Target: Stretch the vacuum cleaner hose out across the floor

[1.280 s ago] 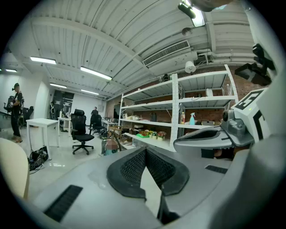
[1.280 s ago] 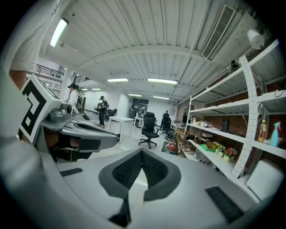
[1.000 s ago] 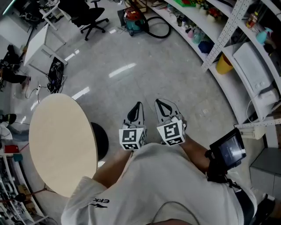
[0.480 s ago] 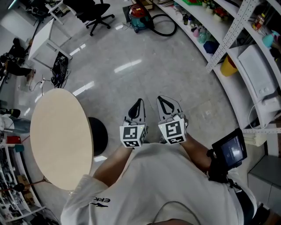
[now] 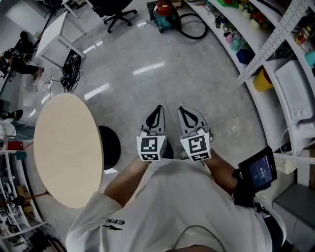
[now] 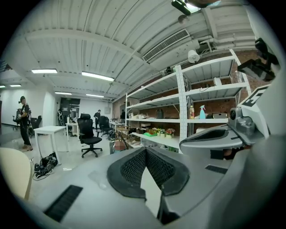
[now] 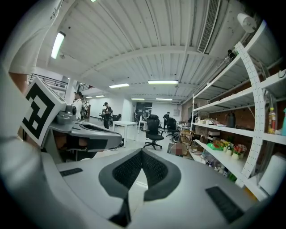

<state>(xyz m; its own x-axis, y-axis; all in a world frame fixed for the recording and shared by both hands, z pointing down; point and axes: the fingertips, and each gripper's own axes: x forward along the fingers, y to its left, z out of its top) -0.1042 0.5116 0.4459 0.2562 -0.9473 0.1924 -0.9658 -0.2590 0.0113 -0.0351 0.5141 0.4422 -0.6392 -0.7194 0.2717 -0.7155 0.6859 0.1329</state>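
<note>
jaws of left hand-held gripper [image 5: 158, 108] and right hand-held gripper [image 5: 183, 110] sit fully together, gripping nothing.

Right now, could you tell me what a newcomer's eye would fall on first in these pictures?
The left gripper and right gripper, both shut and empty, sit side by side at centre. A round table fills the left; the vacuum cleaner and its looped hose lie far ahead.

Vac [image 5: 165, 12] cut off @ top edge; office chair [image 5: 115, 7] too.
</note>
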